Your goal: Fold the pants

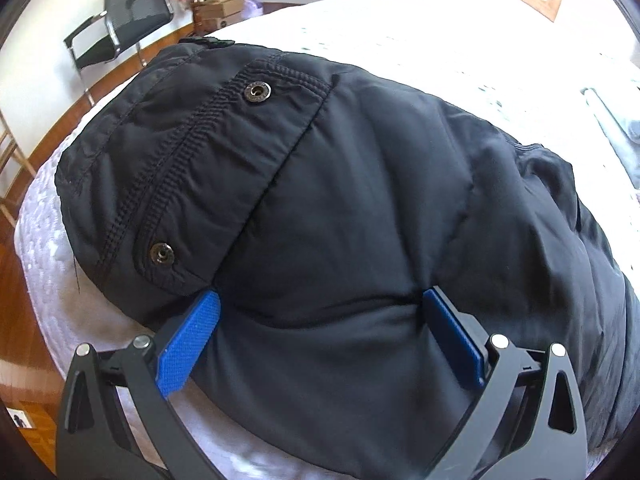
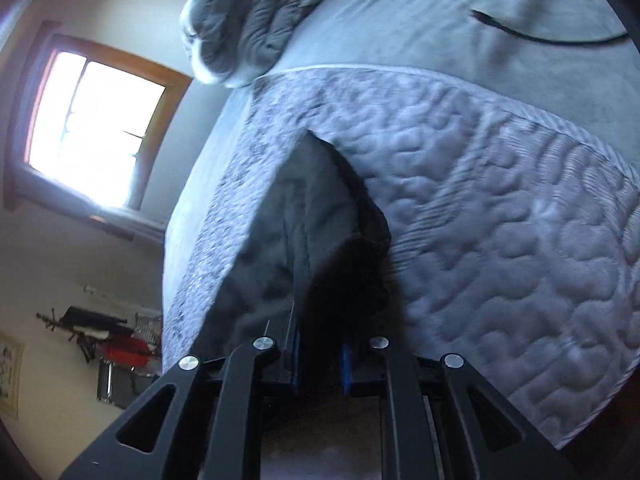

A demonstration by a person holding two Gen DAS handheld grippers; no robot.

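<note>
Black pants [image 1: 360, 200] lie bunched on the white bed [image 1: 440, 40], waistband with two metal snaps [image 1: 256, 91] toward the far left. My left gripper [image 1: 320, 320] is open, its blue pads [image 1: 188, 348] straddling a fold of the black fabric at the near edge. In the right wrist view, my right gripper [image 2: 320, 356] is shut on a dark hanging part of the pants [image 2: 340, 260], held in front of the quilted mattress side [image 2: 500, 240].
A black office chair [image 1: 128, 4], cardboard boxes [image 1: 220, 8] and wooden floor [image 1: 24, 320] lie beyond the bed's left edge. A grey duvet [image 2: 240, 28] and a black cable [image 2: 540, 36] lie on the bed. A window [image 2: 96, 128] is on the wall.
</note>
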